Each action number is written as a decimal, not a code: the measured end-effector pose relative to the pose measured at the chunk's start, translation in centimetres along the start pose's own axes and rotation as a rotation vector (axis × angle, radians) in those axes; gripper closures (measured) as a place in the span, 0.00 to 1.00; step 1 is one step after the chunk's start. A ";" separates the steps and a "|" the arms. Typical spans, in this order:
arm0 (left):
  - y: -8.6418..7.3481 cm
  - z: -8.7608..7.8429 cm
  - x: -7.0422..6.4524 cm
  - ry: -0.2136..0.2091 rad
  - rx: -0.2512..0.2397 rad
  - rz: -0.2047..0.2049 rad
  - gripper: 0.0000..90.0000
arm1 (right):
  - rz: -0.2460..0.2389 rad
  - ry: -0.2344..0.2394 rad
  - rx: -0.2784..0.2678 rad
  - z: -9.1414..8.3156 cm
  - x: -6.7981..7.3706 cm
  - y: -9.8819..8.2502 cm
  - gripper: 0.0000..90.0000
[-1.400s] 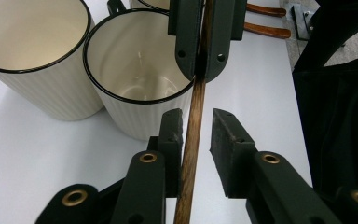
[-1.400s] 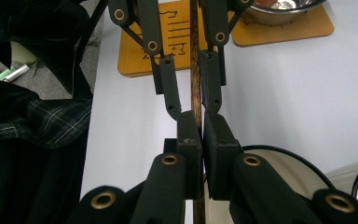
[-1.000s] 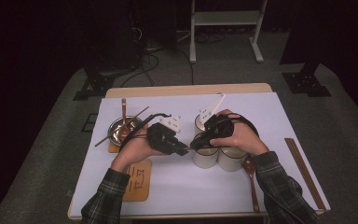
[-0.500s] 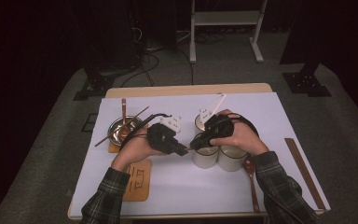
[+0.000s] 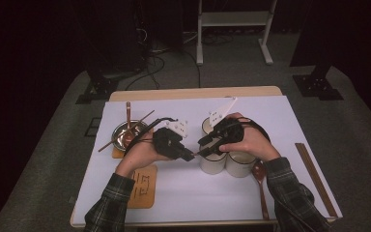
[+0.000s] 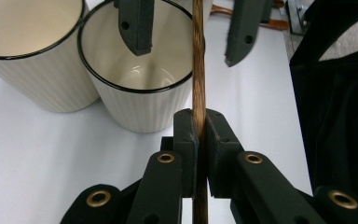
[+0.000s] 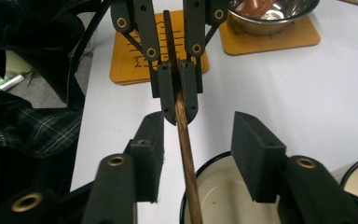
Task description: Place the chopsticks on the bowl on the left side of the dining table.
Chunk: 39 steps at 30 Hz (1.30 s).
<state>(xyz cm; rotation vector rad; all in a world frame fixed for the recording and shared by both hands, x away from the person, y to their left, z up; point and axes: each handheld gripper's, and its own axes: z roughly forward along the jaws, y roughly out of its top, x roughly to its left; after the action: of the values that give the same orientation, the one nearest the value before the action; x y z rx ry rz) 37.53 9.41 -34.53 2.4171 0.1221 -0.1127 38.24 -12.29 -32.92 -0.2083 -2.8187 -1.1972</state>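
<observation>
Left gripper (image 6: pixel 198 135) pinches the chopstick (image 6: pixel 198 70) — right gripper (image 7: pixel 198 140), just opening, straddles it untouched.

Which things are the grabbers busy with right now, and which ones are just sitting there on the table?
In use:
- chopstick, clamped in the left gripper
- right gripper, jaws just opened, either side of the chopstick without pressing it
- cream cup under it

Lying about:
- second cream cup
- metal bowl
- wooden coaster
- wooden spoon
- chopsticks at the right edge
</observation>
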 end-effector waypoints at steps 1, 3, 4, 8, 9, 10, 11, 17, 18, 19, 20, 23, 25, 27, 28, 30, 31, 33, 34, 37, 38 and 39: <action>-0.1 0.0 0.0 0.003 0.005 -0.004 0.94 | -0.003 -0.008 -0.004 0.0 0.0 -0.1 0.55; -0.1 0.0 0.1 0.002 0.008 -0.007 0.94 | 0.004 -0.019 -0.008 -0.1 0.0 -0.2 0.52; -0.1 -0.1 0.1 0.002 0.009 -0.010 0.94 | 0.001 -0.026 -0.010 -0.1 0.0 -0.2 0.51; -0.2 -0.2 0.2 0.007 0.006 -0.006 0.94 | -0.002 -0.047 -0.027 -0.5 -0.1 -0.5 0.50; -0.2 -0.2 0.2 0.012 0.010 -0.009 0.94 | -0.002 -0.049 -0.031 -0.6 -0.1 -0.6 0.50; -0.3 -0.2 0.2 0.009 0.013 -0.014 0.94 | -0.001 -0.055 -0.036 -0.7 -0.1 -0.7 0.50; -0.3 -0.2 0.3 0.010 0.015 -0.013 0.94 | 0.004 -0.057 -0.037 -0.9 -0.1 -0.8 0.50; -0.5 0.0 0.4 0.011 0.029 -0.024 0.94 | 0.012 -0.080 -0.055 -1.6 -0.3 -1.5 0.50; -0.5 0.0 0.4 0.013 0.030 -0.023 0.94 | 0.022 -0.082 -0.054 -1.7 -0.3 -1.6 0.50; -0.6 -0.1 0.5 0.011 0.026 -0.025 0.94 | 0.023 -0.086 -0.056 -1.7 -0.3 -1.7 0.49; -0.6 -0.1 0.5 0.012 0.029 -0.025 0.94 | 0.023 -0.090 -0.055 -1.9 -0.4 -1.9 0.49; -0.7 -0.1 0.6 0.011 0.026 -0.031 0.94 | 0.034 -0.100 -0.057 -2.1 -0.4 -2.3 0.48; -0.8 -0.1 0.6 0.013 0.028 -0.031 0.94 | 0.038 -0.105 -0.062 -2.3 -0.5 -2.6 0.48; -0.8 -0.2 0.7 0.013 0.026 -0.033 0.94 | 0.043 -0.107 -0.065 -2.4 -0.5 -2.8 0.48; -0.9 -0.2 0.7 0.019 0.023 -0.037 0.94 | 0.051 -0.116 -0.070 -2.6 -0.5 -3.1 0.47; -0.9 -0.3 0.7 0.020 0.022 -0.040 0.94 | 0.055 -0.122 -0.076 -2.9 -0.6 -3.3 0.47; -1.0 -0.4 0.8 0.020 0.019 -0.043 0.94 | 0.055 -0.126 -0.079 -3.0 -0.6 -3.4 0.46; -1.0 -0.4 0.8 0.022 0.018 -0.046 0.94 | 0.062 -0.134 -0.082 -3.2 -0.6 -3.6 0.46; -1.0 -0.5 0.8 0.026 0.014 -0.046 0.94 | 0.064 -0.137 -0.085 -3.3 -0.6 -3.8 0.46; -1.1 -0.7 0.9 0.031 0.016 -0.060 0.94 | 0.075 -0.152 -0.090 -3.9 -0.8 -4.3 0.45; -1.1 -0.7 0.9 0.033 0.017 -0.060 0.94 | 0.080 -0.158 -0.094 -4.0 -0.8 -4.5 0.45; -1.1 -0.9 0.9 0.040 0.013 -0.066 0.94 | 0.087 -0.165 -0.102 -4.3 -0.8 -4.8 0.45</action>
<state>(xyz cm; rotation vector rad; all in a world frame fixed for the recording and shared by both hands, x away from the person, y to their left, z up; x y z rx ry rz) 38.34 10.91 -34.72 2.4292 0.2195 -0.0958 38.39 -18.72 -33.44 -0.4518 -2.8526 -1.3643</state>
